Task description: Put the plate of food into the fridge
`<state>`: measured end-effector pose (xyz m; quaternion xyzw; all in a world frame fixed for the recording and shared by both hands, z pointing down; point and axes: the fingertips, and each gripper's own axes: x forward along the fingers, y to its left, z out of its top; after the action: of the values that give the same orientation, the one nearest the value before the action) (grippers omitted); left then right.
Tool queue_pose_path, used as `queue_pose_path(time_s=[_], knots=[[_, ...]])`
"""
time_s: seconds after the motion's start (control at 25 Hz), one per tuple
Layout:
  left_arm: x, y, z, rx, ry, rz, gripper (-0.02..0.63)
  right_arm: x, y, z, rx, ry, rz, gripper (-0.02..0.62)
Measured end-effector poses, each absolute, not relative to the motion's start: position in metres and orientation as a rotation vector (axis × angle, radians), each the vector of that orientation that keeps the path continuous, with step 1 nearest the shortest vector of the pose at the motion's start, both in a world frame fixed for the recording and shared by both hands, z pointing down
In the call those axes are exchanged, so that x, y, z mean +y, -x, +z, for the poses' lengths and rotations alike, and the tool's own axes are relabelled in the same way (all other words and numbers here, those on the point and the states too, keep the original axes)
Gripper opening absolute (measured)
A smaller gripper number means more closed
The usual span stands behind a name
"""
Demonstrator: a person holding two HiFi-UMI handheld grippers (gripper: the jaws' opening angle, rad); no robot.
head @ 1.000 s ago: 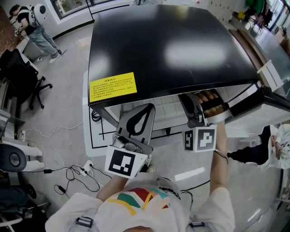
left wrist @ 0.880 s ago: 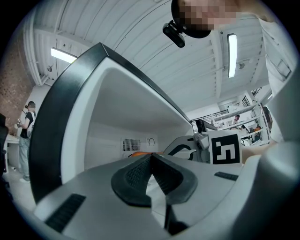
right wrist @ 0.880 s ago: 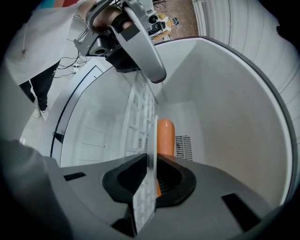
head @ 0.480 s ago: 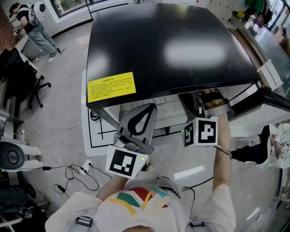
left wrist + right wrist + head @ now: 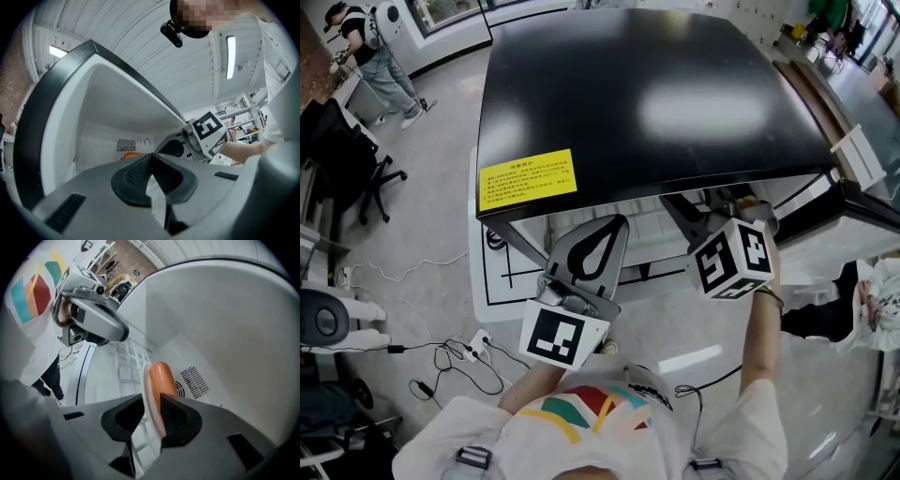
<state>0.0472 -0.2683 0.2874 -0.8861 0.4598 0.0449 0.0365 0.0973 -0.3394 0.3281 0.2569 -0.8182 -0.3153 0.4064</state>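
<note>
your right tool (image 5: 152,420) pinches the plate (image 5: 150,397) by its rim, inside the fridge (image 5: 225,333). the sausage (image 5: 161,376) sits just past the pads, long axis running away from the tool, with the shelf (image 5: 119,369) off the plate's underside. your left tool (image 5: 152,176) is pressed together and empty, further back.

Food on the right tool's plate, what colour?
Glossy orange food on the thin white plate; best in the right gripper view.

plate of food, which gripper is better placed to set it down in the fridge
Right. The right gripper is shut on the plate by its rim, inside the fridge; the left gripper is shut, empty and further out.
</note>
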Motion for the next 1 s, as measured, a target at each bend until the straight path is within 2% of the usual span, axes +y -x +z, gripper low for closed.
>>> queue_pose_path(time_s=[1.0], knots=[[-0.276,-0.058,0.286,1.393,2.755,0.163,0.006,-0.321,-0.100,0.329,-2.255,-0.465,-0.351,0.080]])
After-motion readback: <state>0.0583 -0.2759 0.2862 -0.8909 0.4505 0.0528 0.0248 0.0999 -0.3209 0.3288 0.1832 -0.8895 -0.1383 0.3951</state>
